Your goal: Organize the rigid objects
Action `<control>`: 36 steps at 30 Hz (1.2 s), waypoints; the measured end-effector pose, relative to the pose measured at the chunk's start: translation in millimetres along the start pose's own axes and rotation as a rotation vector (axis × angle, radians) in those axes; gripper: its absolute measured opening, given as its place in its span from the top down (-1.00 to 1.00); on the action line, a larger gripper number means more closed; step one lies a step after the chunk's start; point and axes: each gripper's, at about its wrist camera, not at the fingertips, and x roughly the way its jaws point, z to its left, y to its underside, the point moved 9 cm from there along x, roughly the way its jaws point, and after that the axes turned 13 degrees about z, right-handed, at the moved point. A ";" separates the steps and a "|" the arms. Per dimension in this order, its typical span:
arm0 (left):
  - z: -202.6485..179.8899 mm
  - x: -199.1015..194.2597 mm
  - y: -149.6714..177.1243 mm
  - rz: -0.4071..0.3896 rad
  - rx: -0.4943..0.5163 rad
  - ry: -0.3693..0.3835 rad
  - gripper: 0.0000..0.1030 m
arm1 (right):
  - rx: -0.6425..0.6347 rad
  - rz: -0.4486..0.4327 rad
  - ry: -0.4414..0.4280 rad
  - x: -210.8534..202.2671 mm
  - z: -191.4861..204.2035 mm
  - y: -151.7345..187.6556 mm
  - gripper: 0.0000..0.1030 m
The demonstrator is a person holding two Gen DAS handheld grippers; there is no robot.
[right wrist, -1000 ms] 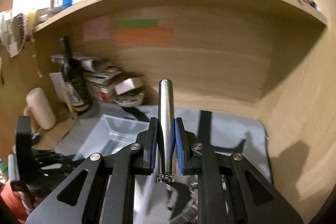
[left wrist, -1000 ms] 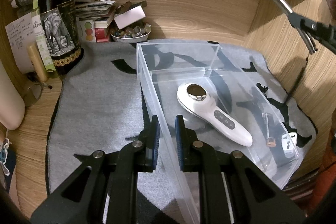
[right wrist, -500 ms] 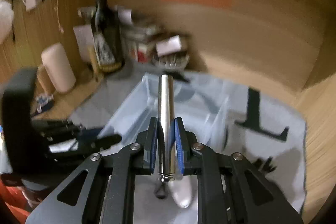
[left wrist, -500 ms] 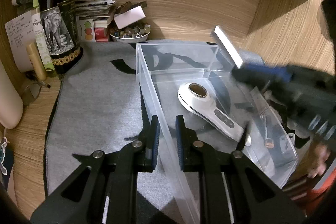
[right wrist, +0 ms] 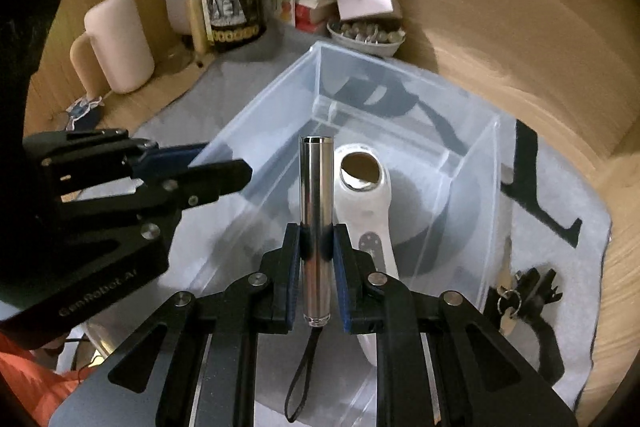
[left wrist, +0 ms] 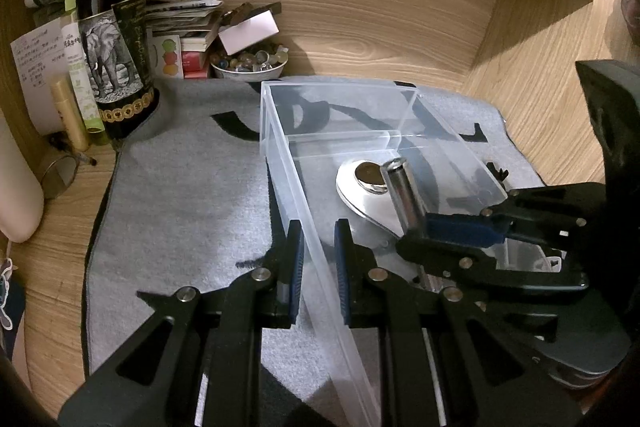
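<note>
Over the clear bin (right wrist: pixel 400 95), the right gripper (right wrist: pixel 316 263) clamps a metal cylinder (right wrist: pixel 316 211) for placing; the left gripper (left wrist: pixel 318 267) pinches the bin's wall, apparently steadying it.

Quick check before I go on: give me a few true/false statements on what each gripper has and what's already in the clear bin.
1. The right gripper is shut on the metal cylinder. True.
2. The left gripper holds the wine bottle. False: its fingers straddle the near wall of the clear bin, and the wine bottle stands untouched at the back left.
3. The white handheld device lies inside the bin. True.
4. The cylinder already rests on the bin floor. False: it is in the right gripper's clamp, above the bin.
5. The bowl of small round items sits inside the bin. False: it sits behind the bin, by the back wall.
</note>
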 end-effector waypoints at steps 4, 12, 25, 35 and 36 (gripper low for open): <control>0.4 0.6 -0.9 0.005 -0.005 0.001 0.71 | 0.010 0.005 -0.016 -0.3 -3.2 1.5 0.72; 0.5 2.0 -1.0 0.011 -0.006 -0.005 0.72 | 0.058 -0.074 -0.008 -23.7 -17.8 -1.9 0.12; 0.4 1.2 -0.9 0.014 -0.007 -0.014 0.72 | 0.294 -0.284 0.169 -101.3 -118.1 12.0 -0.51; 0.8 0.8 -0.8 0.015 -0.007 -0.016 0.72 | 0.469 -0.208 0.260 -84.7 -190.7 56.5 -0.51; 0.5 0.9 -0.9 0.015 -0.006 -0.016 0.72 | 0.475 -0.190 0.265 -77.9 -194.6 60.6 -0.51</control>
